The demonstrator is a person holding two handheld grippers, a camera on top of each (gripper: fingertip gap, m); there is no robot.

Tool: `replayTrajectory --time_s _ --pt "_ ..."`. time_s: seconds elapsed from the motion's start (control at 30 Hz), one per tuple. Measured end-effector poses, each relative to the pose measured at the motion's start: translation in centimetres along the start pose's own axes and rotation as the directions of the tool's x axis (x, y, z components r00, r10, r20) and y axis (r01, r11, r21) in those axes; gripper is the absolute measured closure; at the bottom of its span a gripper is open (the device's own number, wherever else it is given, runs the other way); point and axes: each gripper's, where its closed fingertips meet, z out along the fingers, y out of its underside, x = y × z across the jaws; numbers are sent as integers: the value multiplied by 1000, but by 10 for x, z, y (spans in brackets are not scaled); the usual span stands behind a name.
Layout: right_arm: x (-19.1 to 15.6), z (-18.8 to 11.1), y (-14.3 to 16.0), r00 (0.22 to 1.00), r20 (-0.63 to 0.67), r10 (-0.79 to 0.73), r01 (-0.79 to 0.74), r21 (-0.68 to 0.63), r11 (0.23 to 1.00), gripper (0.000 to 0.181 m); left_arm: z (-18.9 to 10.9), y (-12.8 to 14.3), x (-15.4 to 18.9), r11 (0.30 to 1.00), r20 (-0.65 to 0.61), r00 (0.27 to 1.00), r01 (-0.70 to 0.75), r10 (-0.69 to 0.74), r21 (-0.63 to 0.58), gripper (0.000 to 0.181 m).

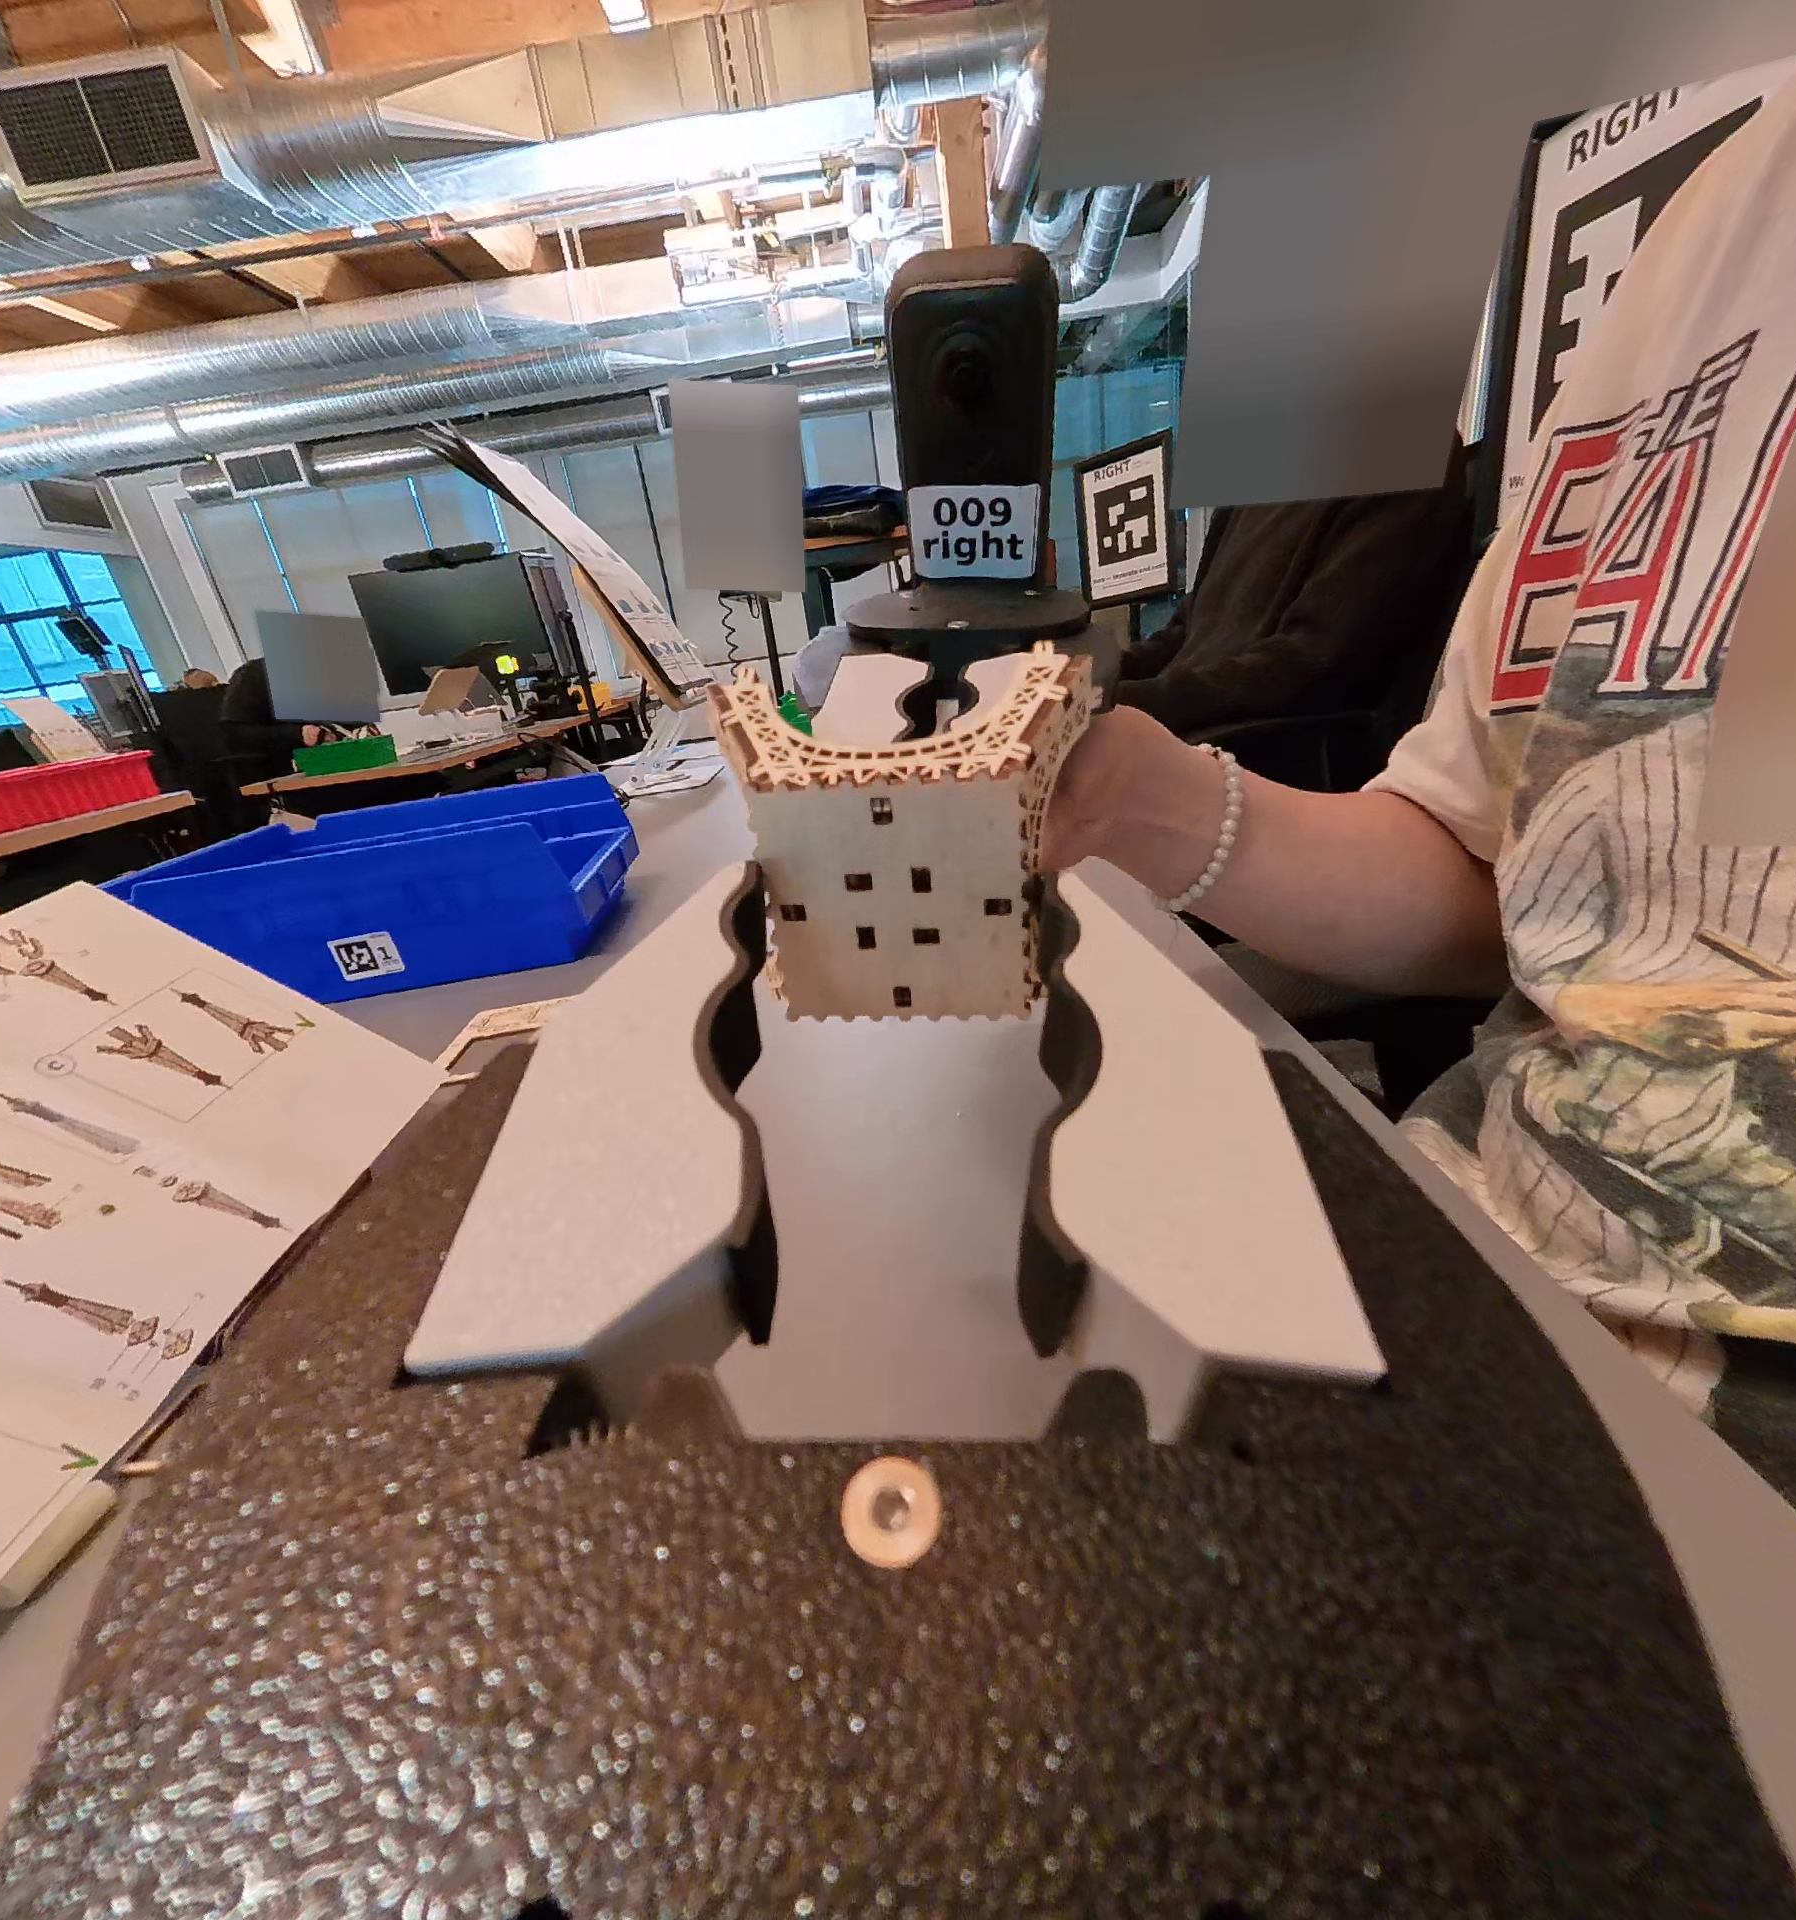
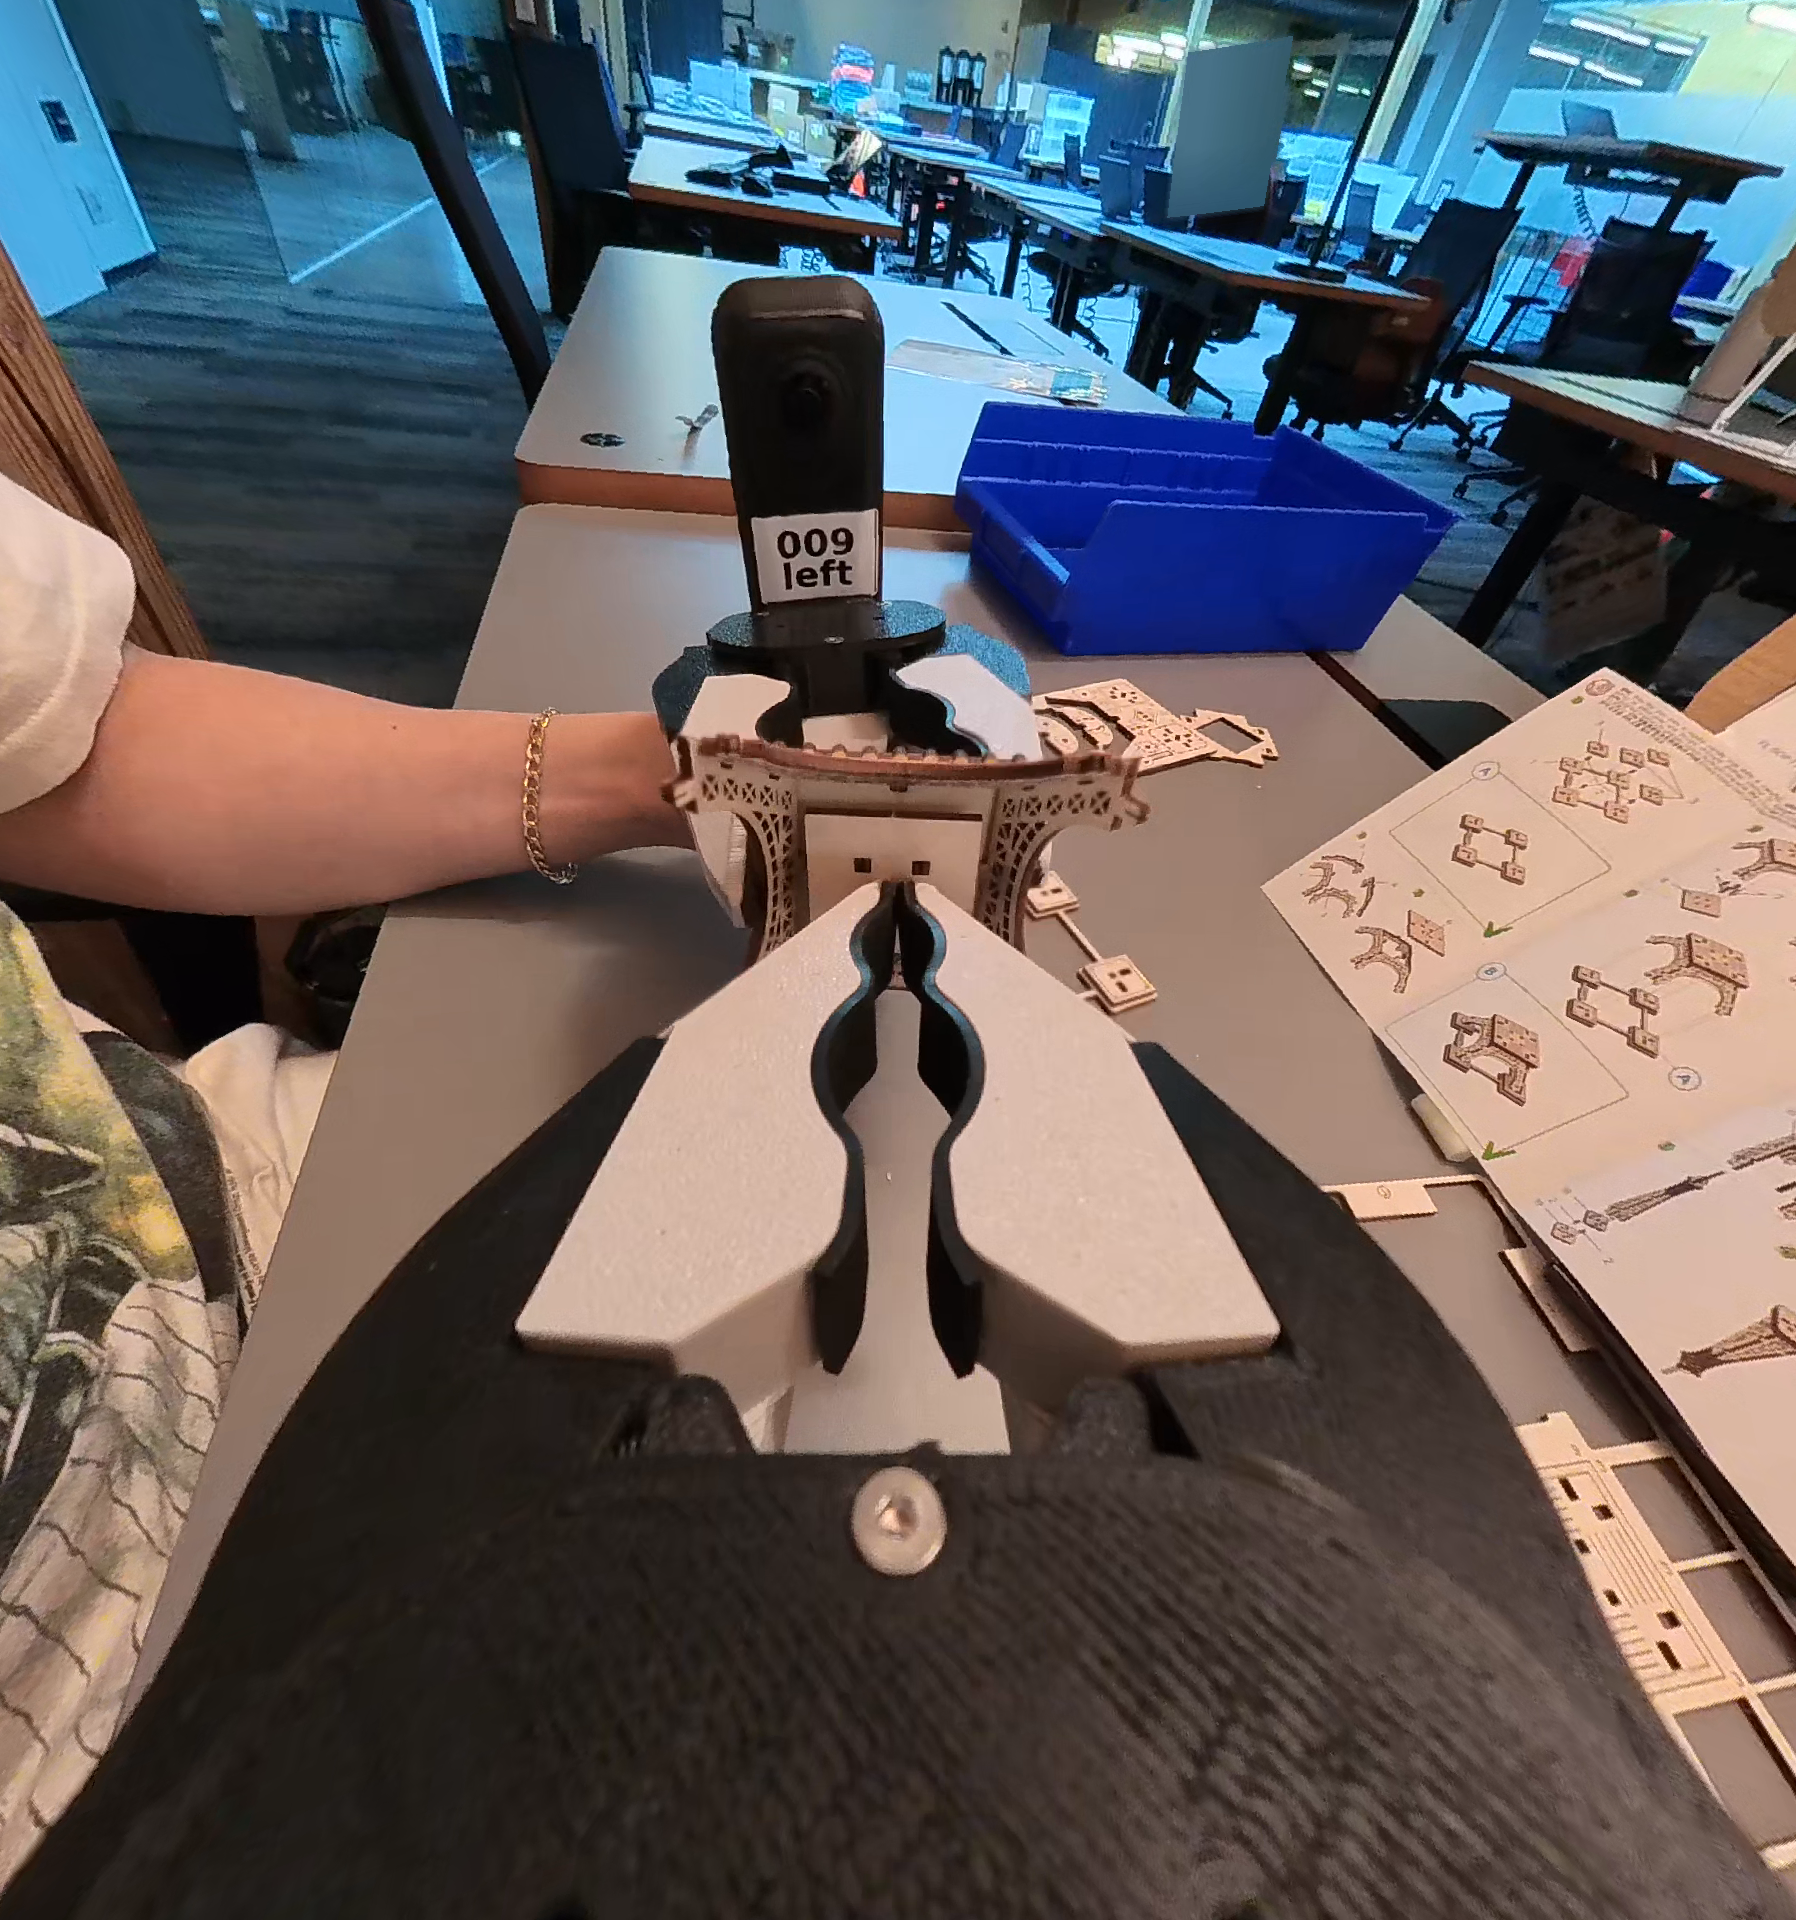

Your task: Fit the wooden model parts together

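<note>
The left gripper [image 1: 899, 945] pinches the wooden tower base [image 1: 904, 831] by its slotted plate, held above the grey table [image 2: 582, 935]; the right gripper [image 2: 899, 904], fingers pressed together, nips the same plate. Uneven squeezing could snap the thin lattice legs. Loose wooden parts [image 2: 1154, 727], instruction sheets [image 2: 1600, 987] and a blue bin [image 2: 1195, 540] share the open office.
</note>
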Motion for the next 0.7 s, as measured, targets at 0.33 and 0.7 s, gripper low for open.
replayTrajectory --time_s 0.33,0.7 --pt "2 1 4 1000 -7 30 -30 3 1000 181 0 5 -2 999 6 999 48 -48 -20 131" --pt "6 4 6 998 -40 39 -39 10 999 181 -2 7 -6 998 37 998 55 -54 -21 131"
